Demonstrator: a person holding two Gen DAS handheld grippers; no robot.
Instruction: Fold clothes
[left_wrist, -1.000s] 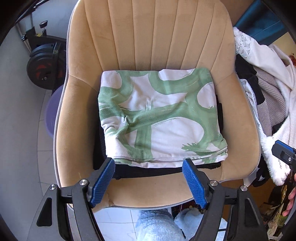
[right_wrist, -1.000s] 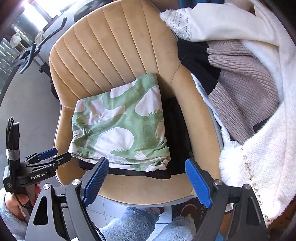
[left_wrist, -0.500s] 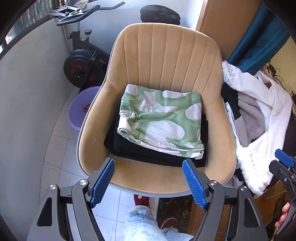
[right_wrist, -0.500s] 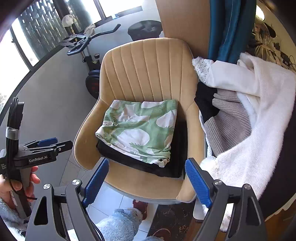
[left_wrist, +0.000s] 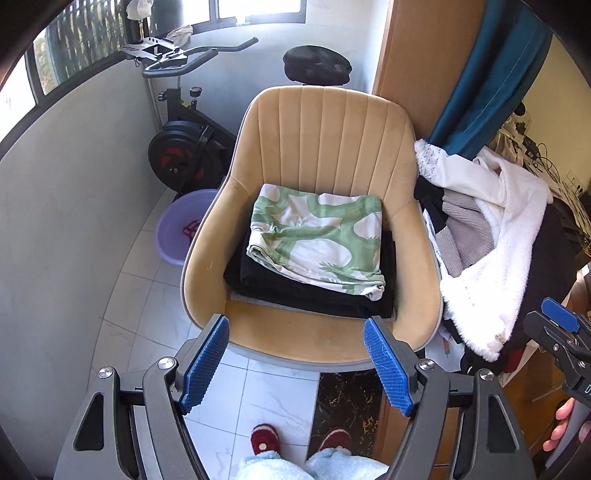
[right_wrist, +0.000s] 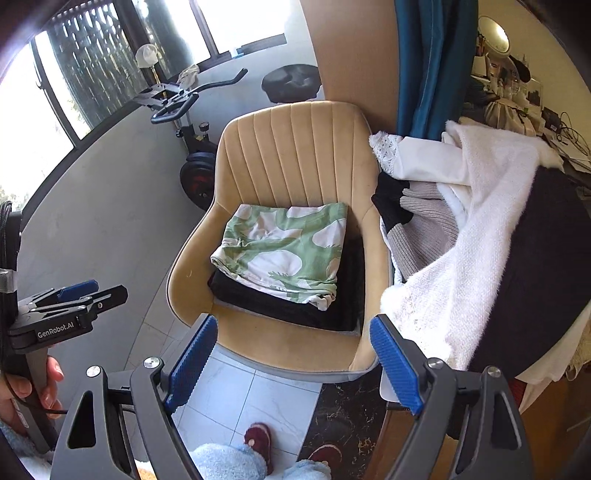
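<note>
Hovering wide open and empty, both hand-held grippers hang above the chair with its folded stack.

Left hand-held gripper has its blue pads spread far apart, holding nothing; right hand-held gripper is equally wide and empty. From each, the green-and-white folded garment lies at 12 o'clock, well apart, resting on black folded clothes on the seat of the tan chair. At 3 o'clock of the stack, the unfolded pile of white, grey and black clothes drapes just beside the chair. Likely next is a reach into that pile; the risk is snagging several tangled layers at once, or dragging the fluffy white piece across the stack and knocking its loose front corner askew.
</note>
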